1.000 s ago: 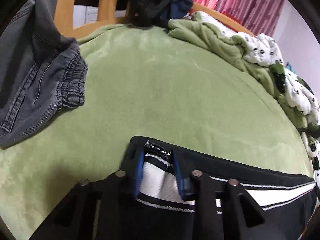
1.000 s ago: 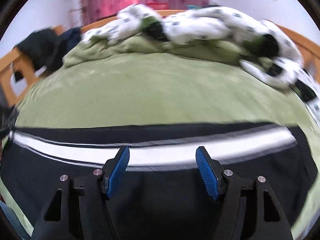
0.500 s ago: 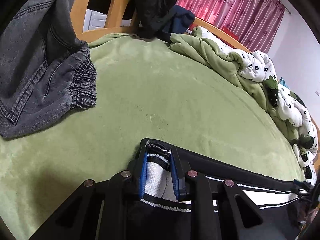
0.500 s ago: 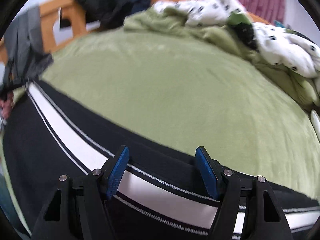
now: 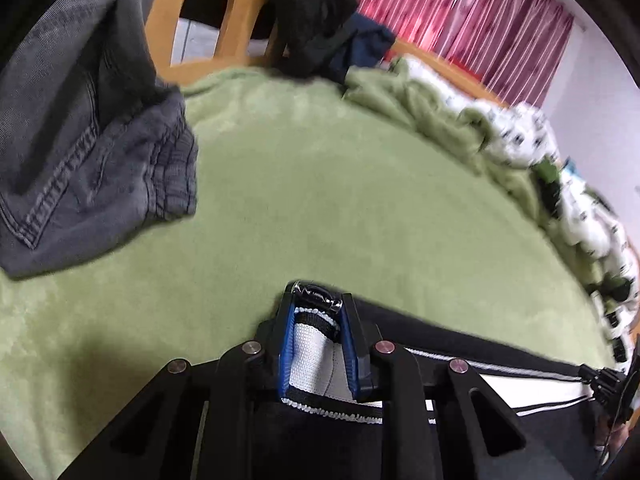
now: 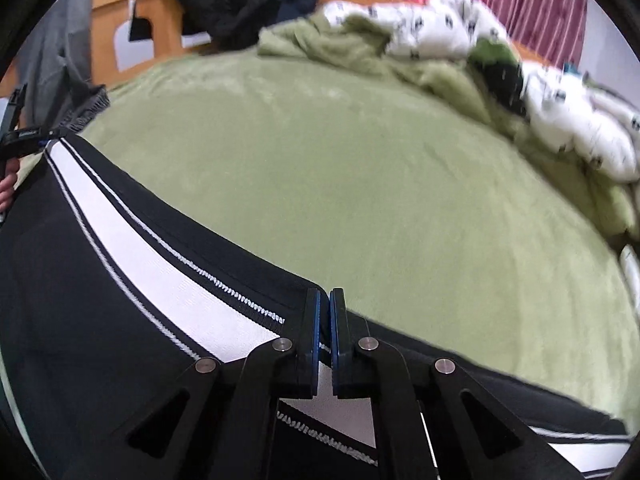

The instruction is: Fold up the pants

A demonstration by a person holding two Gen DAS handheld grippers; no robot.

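Two grippers are on the black track pants with a broad white side stripe [image 6: 132,240], and the larger change is on the right: half a second ago the right gripper [image 6: 324,300] had its blue-padded jaws spread wide over the stripe, and now they are pressed almost together, pinching the dark upper edge of the pants just beside the stripe. The left gripper [image 5: 316,312] stays clamped as before, its jaws narrowly parted around a bunched fold of white stripe and black hem, with a small shiny metal piece at the tip.

The pants lie on the green fleece bedspread [image 6: 340,168] at its near edge. Their long axis runs across the bed, side to side, with the stripe following it from one gripper to the other. In the right wrist view the stripe slants up towards the left gripper [image 6: 20,140] at the far left; in the left wrist view the pants [image 5: 500,384] stretch away to the right.

Grey denim jeans with a gathered elastic cuff [image 5: 100,160] lie on the bedspread to the left, well apart from the pants. Dark clothing [image 5: 316,16] hangs over the wooden bed frame [image 5: 236,4] beyond. A rumpled green and white patterned quilt [image 6: 460,40] is heaped along the far side, with pink striped curtains [image 5: 460,12] behind. The bedspread between pants and quilt is bare.
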